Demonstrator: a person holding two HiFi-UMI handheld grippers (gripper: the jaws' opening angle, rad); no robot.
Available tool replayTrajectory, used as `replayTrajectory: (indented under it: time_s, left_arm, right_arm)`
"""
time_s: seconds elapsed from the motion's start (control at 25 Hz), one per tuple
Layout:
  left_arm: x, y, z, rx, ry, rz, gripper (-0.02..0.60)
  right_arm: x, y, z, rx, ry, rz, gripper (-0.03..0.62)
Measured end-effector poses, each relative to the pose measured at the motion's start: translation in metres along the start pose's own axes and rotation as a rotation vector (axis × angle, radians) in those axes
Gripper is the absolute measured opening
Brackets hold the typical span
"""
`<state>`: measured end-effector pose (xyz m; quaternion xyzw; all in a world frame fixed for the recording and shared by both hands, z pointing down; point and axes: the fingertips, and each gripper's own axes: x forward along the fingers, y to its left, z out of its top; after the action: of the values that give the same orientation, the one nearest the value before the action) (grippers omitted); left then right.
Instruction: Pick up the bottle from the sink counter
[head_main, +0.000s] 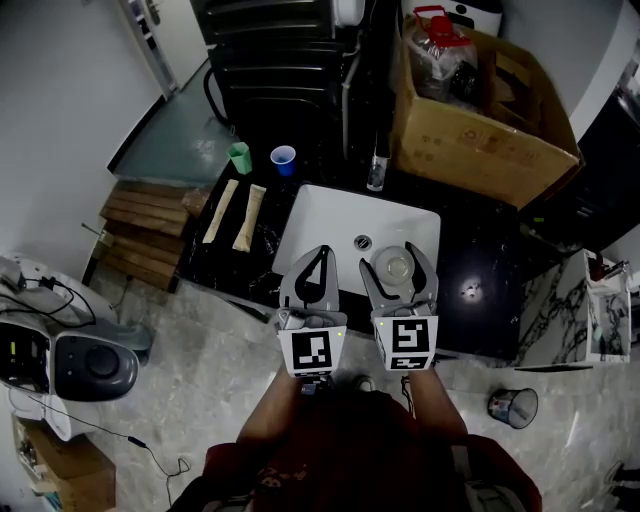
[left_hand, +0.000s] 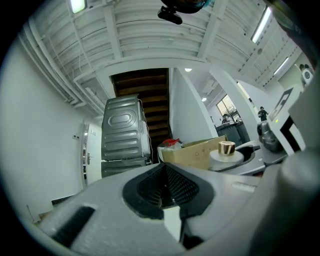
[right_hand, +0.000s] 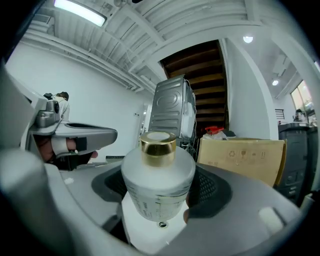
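Here's the right gripper (right_hand: 159, 172), jaws clamped on the frosted white bottle (right_hand: 159, 185), one pad on each side of its round body, gold cap (right_hand: 158, 146) upright. The bottle's base is hidden behind the gripper's own body, and the print on its label is too small to read. From the head view the bottle (head_main: 397, 268) is only a pale disc between the right gripper's (head_main: 399, 262) jaws, over the front edge of the white sink (head_main: 330, 215); whether it clears the basin cannot be told from this angle. The left gripper (head_main: 320, 262) sits just beside it, and in its own view the left gripper (left_hand: 163, 169) has its jaws closed together with nothing between them. That view catches only the bottle's shoulder and cap, the rest cut off by the right gripper's jaw. The counter (head_main: 480, 250) is black and glossy, so detail there is hard to pick out. On its left lie two long packets (head_main: 236, 213), with a green cup (head_main: 240, 157) and a blue cup (head_main: 283, 160) behind them. A clear bottle (head_main: 376, 172) stands at the sink's back edge. The cardboard box (head_main: 480, 120) hides most of its contents, and the person's arms are cut off at the bottom.
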<state>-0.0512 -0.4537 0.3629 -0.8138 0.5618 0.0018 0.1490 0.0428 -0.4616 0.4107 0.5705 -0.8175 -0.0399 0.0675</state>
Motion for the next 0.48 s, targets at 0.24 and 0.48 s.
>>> replayTrajectory:
  time_s: [0.24,0.48]
  left_arm:
    - [0.004,0.005,0.027,0.039,-0.052,0.009,0.003]
    - [0.004,0.004,0.054,0.102,-0.072,-0.008,0.003]
  right_arm:
    - [-0.007,-0.006,0.042,-0.019,-0.096,-0.014,0.336]
    - [-0.018,-0.011,0.074,-0.052,-0.167,-0.026,0.336]
